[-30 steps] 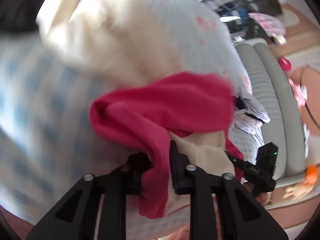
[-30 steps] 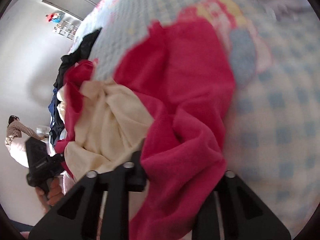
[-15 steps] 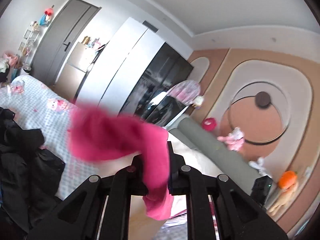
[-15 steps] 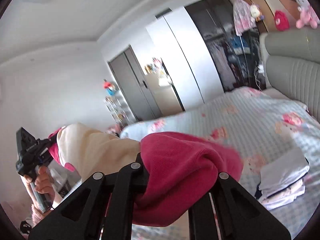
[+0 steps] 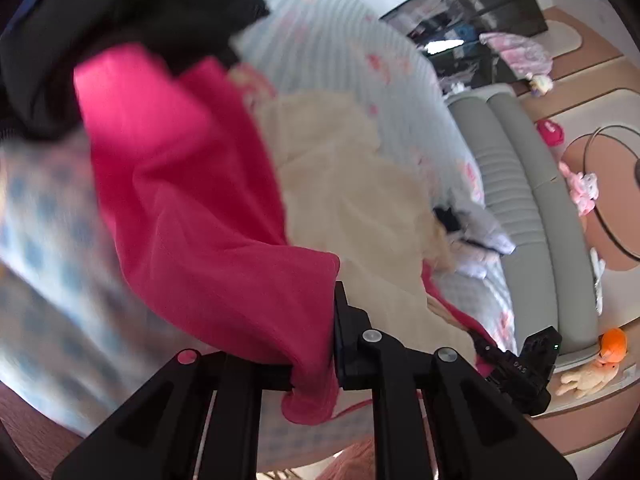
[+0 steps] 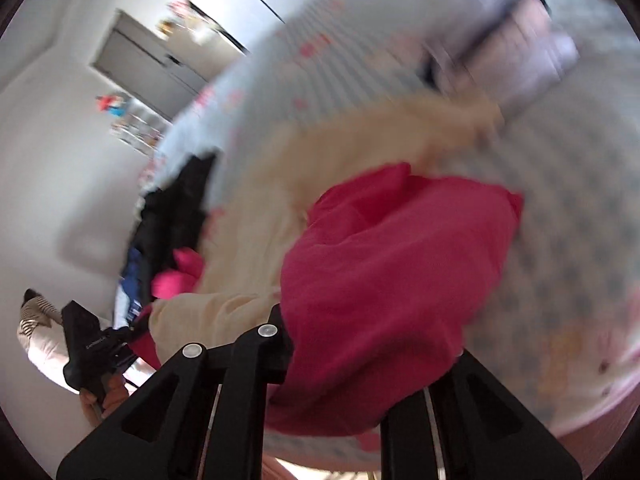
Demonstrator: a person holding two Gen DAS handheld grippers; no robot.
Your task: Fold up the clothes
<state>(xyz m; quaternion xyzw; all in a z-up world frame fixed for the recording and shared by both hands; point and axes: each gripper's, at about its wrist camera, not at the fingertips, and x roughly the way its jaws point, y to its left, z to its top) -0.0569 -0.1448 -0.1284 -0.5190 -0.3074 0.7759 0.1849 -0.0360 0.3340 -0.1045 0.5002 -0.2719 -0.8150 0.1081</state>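
Gripping one red-and-cream garment (image 5: 192, 200) at separate edges, the left gripper (image 5: 316, 364) is clamped narrowly on red fabric and the right gripper (image 6: 344, 364) holds a red fold as its jaws ease open, apparently to spread it over the checked bedspread (image 5: 52, 264) for folding. Lettering on the gripper bodies is illegible.

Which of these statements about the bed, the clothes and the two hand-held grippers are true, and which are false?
1. The left hand-held gripper pinches the pink garment. True.
2. The bedsheet is plain green. False: pale blue checks with pink prints.
3. A heap of dark clothes lies on the bed. True.
4. The pink garment has a cream part. True.
5. The right hand-held gripper holds nothing. False: pink fabric sits in it as its jaws open.
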